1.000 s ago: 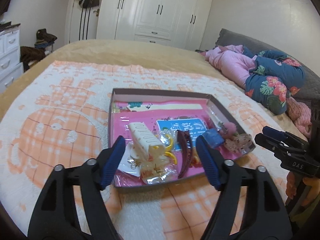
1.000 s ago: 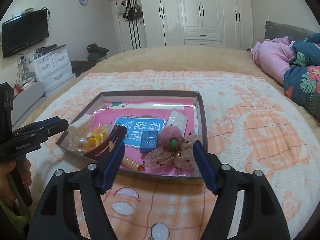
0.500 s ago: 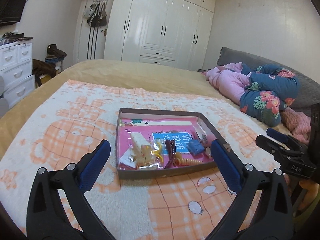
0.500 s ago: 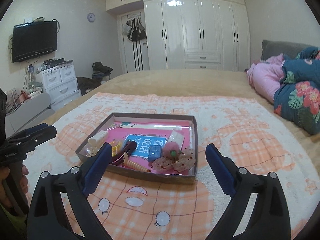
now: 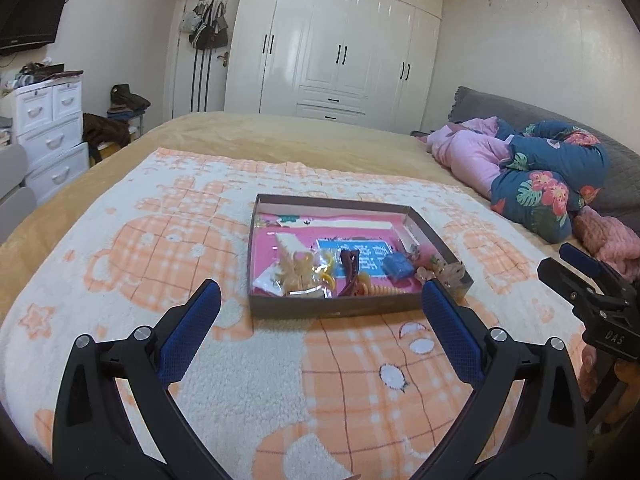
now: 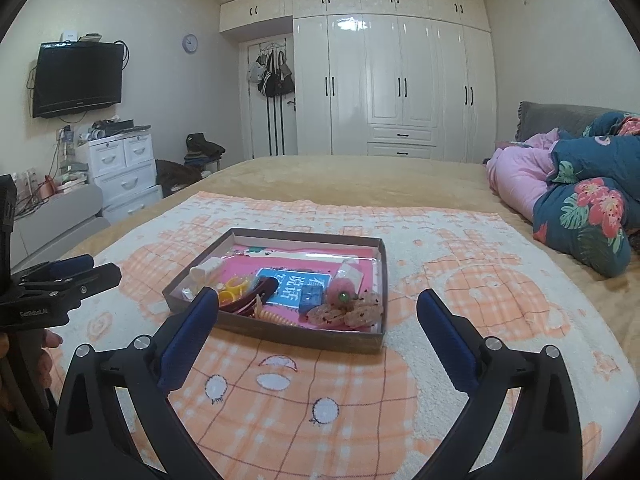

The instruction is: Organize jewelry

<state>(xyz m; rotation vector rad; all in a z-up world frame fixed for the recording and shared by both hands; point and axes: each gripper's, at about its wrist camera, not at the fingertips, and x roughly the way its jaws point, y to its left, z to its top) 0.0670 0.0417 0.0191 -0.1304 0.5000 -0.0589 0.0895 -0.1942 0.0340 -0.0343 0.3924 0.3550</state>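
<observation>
we hold both grippers back from the shallow box (image 5: 336, 311), which sits on the orange-and-white blanket (image 5: 248, 380) straight ahead of each tool, apart from both sets of fingertips. our left gripper (image 5: 318, 324) is spread wide and carries nothing; our right gripper (image 6: 316, 324) is spread just as wide, also with nothing between its fingers. the jewelry lies loose inside the box. the dark red hair clip (image 6: 256, 294) lies just ahead of the right gripper's left fingertip, its long axis running away from us and slightly rightward. the glittery pink pieces (image 6: 348, 312) sit in the box's near right corner, ahead of the right gripper. the cream comb clip (image 5: 294, 250) lies ahead of the left gripper, toward the box's left side. we judge both hands about equally near, so whichever piece goes first decides the arm.
</observation>
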